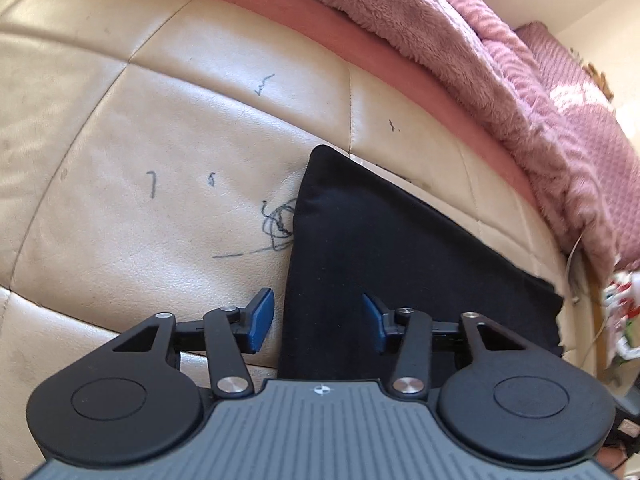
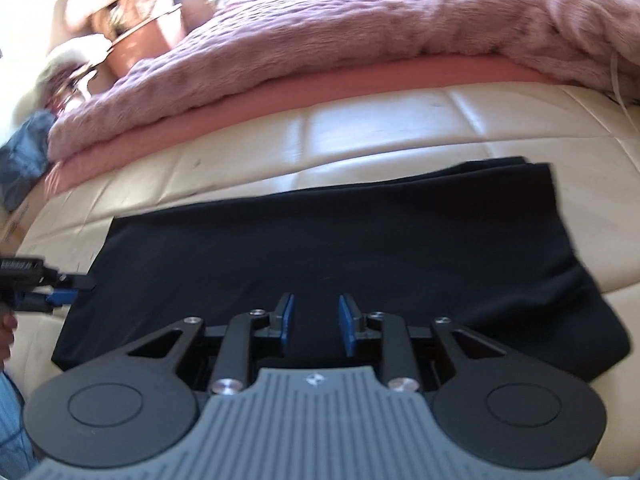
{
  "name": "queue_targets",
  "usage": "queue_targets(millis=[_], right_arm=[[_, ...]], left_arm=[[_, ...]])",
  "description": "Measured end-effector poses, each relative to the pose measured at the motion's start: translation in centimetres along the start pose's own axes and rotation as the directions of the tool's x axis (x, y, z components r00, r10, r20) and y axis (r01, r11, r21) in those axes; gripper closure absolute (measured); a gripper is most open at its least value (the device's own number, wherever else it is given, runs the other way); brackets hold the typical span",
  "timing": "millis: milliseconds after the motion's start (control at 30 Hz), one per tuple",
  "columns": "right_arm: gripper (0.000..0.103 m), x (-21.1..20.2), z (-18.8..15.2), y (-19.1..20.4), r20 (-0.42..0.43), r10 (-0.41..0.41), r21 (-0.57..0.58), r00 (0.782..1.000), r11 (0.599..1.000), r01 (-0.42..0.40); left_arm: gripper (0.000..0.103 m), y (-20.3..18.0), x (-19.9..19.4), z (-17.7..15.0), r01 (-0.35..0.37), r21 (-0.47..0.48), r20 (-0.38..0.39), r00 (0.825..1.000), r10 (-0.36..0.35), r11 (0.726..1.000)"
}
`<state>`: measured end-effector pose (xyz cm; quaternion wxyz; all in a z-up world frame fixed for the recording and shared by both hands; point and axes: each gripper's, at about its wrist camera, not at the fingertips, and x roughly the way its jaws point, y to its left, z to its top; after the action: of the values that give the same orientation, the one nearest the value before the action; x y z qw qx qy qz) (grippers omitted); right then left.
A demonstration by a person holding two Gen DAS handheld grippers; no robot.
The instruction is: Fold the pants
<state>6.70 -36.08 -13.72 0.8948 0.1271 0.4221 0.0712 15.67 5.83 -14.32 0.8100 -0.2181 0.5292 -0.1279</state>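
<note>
Black pants (image 2: 320, 240) lie folded flat on the cream leather cushion (image 1: 160, 140), one edge between the left gripper (image 1: 318, 320) jaws, standing apart, the right gripper (image 2: 316, 322) jaws narrowly apart over the cloth, likely placed for another fold.

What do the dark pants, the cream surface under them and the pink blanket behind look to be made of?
Pants: a soft matte knit, perhaps cotton jersey; no sheen, limp edges.
Cream surface: leather or imitation leather; smooth, slightly glossy, stitched panels, fine creases, pen scribbles sitting on top.
Blanket: plush fleece, likely synthetic; fuzzy raised pile.
</note>
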Motion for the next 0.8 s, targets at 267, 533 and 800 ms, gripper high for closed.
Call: queue_targets(millis=[267, 533, 800], right_arm=[[0.082, 1.1, -0.4, 4.8, -0.018, 0.042, -0.134, 0.999, 0.99, -0.044], [0.083, 2.2, 0.9, 6.7, -0.037, 0.054, -0.202, 0.998, 0.977, -0.06], [0.1, 5.4, 4.9, 11.3, -0.034, 0.091, -0.318, 0.995, 0.943, -0.097]], left_arm=[[0.091, -1.6, -0.2, -0.3, -0.076, 0.052, 0.011, 0.997, 0.076, 0.996], [0.093, -0.7, -3.2, 0.7, -0.092, 0.054, 0.056, 0.994, 0.089, 0.994], [0.093, 1.1, -9.1, 4.2, -0.006, 0.027, 0.058, 0.998, 0.005, 1.0]])
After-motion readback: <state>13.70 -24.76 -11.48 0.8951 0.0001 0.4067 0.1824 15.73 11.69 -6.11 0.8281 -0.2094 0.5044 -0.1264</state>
